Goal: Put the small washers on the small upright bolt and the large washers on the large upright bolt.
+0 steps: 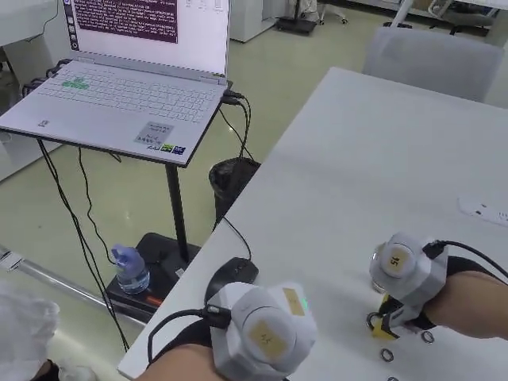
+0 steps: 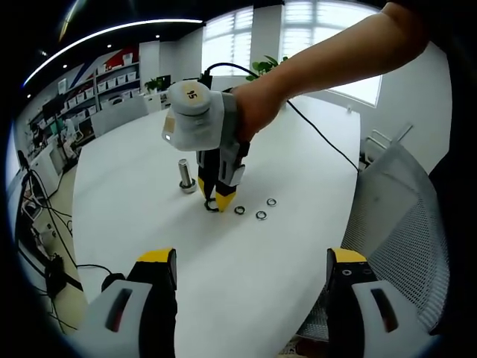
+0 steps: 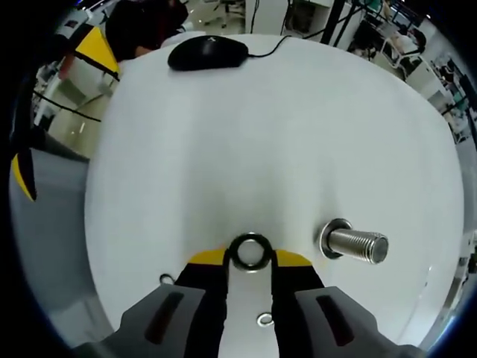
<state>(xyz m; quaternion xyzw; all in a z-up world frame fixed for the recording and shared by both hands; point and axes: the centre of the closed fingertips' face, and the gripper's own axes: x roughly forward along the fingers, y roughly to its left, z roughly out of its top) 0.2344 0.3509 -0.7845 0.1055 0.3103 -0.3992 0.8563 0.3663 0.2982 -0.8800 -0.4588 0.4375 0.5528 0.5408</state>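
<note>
My right hand-held gripper clamps a washer, size unclear, just beside an upright bolt, placed for threading on. My left hand-held gripper hovers above the counter, jaws apart, kept clear.

Not much to read from my end. The round cap on the right gripper has "15" printed on it, clearest in the left gripper view. The laptop screen shows lines of light text on purple, way too small for me to make out. Same goes for the stickers on its palm rest, and the mark on the other cap, the one on the left gripper.
</note>
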